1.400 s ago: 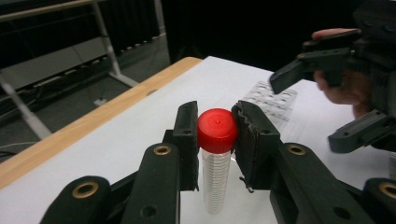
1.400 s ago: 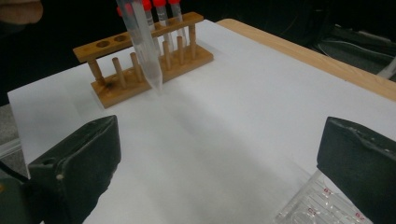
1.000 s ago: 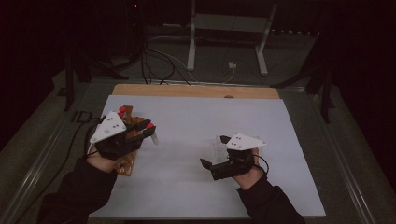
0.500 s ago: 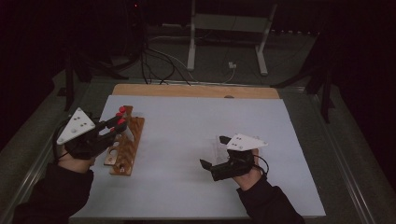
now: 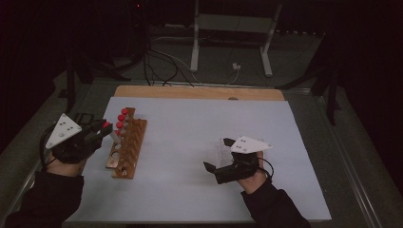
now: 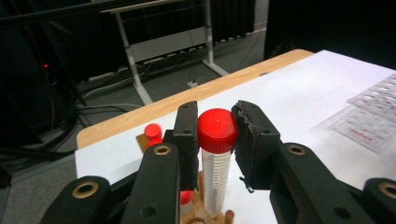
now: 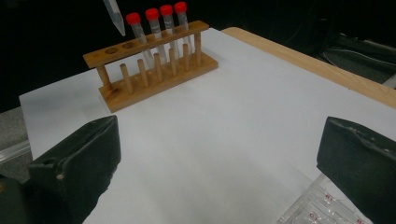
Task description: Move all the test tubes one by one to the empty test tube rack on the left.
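A wooden tube rack stands on the left of the white sheet, with several red-capped tubes at its far end. My left gripper hovers just left of the rack, shut on the red cap of one more tube. In the left gripper view the jaws clamp that cap from both sides, and the clear tube body hangs down over the rack. The right gripper view shows the rack and the hanging tube tip above its empty holes. My right gripper rests open on the right.
A clear plastic bag lies right by my right gripper; it is at the lower right of the right gripper view too. The wooden table edge runs along the back. A metal stand and cables lie on the floor beyond.
My left hand has moved left, from over the rack to its left side, keeping the red-capped tube in its jaws. The right hand has stayed put.
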Demonstrator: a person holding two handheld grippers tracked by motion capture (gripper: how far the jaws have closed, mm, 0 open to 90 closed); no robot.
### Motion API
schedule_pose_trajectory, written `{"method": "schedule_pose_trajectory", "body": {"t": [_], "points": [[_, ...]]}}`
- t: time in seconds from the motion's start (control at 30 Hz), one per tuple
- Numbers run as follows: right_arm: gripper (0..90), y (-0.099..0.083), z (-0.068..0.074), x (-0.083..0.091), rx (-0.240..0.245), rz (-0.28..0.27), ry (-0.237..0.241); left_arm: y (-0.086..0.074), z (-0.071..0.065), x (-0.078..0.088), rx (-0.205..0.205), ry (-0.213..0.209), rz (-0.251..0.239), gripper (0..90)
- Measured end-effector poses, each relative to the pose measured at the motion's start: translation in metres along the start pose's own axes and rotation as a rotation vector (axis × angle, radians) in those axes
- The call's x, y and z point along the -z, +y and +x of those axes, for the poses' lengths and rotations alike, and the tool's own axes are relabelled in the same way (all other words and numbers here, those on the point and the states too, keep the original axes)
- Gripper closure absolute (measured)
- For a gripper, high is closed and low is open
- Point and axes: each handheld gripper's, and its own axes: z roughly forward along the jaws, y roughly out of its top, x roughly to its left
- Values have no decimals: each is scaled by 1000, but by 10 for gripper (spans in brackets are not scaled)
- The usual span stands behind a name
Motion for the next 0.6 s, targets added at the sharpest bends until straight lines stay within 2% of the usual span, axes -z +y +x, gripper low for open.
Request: {"method": "schedule_pose_trajectory", "body": {"t": [0.23, 0.3, 0.47, 0.6], "points": [[0, 0, 0, 0, 0, 1, -2, -17, 7, -9, 31, 31, 16, 722], [0, 0, -1, 0, 0, 0, 0, -22, 8, -12, 49, 22, 21, 722], [0, -1, -2, 0, -1, 2, -5, -35, 4, -20, 37, 29, 57, 722], [0, -1, -2, -1, -6, 5, -5, -45, 4, -25, 49, 25, 80, 721]]}}
